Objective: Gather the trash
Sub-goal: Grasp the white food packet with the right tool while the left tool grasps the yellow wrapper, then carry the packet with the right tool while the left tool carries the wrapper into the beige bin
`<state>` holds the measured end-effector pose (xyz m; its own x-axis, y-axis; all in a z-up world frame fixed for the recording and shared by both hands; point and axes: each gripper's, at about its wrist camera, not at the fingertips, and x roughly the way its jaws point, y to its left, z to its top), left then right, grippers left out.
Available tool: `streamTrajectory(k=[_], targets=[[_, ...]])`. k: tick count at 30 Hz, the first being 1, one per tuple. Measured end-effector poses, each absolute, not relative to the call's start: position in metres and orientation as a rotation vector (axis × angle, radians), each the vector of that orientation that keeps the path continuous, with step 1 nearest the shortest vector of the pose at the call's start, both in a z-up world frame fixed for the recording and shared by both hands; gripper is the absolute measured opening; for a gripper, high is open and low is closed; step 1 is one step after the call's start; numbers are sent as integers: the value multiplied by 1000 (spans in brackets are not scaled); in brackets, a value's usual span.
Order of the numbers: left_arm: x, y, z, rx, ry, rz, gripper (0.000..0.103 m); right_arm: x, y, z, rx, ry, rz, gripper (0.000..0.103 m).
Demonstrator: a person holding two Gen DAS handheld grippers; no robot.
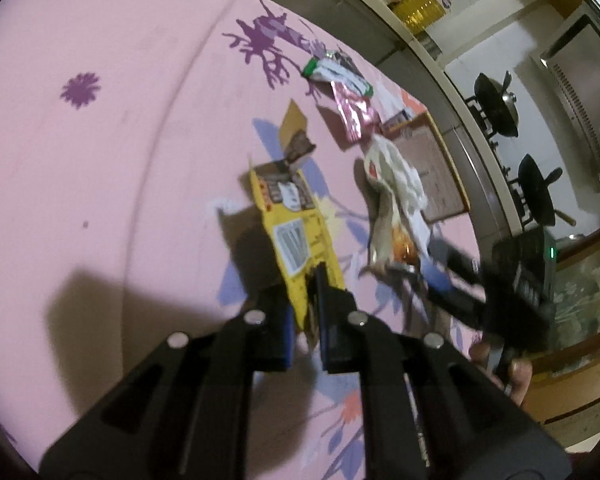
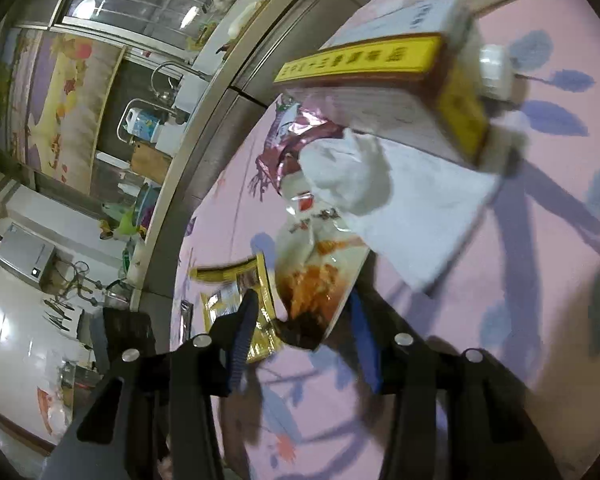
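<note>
Left claw (image 1: pixel 315 300) is clamped on the near end of a yellow wrapper (image 1: pixel 296 236) on the pink flowered table (image 1: pixel 112 132). Right claw (image 2: pixel 300 320) sits wide around a greasy clear wrapper (image 2: pixel 320 280) (white tissue (image 2: pixel 352 176) and a pink foil packet (image 2: pixel 288 148) lie beyond it).

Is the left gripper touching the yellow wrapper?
Touching. The left wrist view shows the left gripper with jaws closed on the lower end of the yellow wrapper.
</note>
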<state>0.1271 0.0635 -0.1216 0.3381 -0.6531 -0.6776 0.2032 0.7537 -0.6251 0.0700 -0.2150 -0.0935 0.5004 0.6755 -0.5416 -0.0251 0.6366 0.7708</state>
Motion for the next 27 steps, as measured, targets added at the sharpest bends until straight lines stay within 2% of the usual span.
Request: streamTrajectory(k=[1,2,6,14,27], targets=[[124,63,-122,-471,1095,-583,9,74,-211,-97,790,986,482,35],[119,64,-123,-468,1096,-582,9,75,-207,-102,789,1019,481,21],[108,65,-123,-457,1105,-576,9,59,-192,-107,759,1076,539,13],[84,54,-126,-411,1136,-589,9,-2,-192,-107,669,1117,594,11],[69,-67,-113,-166,1163,-803,9,-60,-303,-91,747,903,329,11]])
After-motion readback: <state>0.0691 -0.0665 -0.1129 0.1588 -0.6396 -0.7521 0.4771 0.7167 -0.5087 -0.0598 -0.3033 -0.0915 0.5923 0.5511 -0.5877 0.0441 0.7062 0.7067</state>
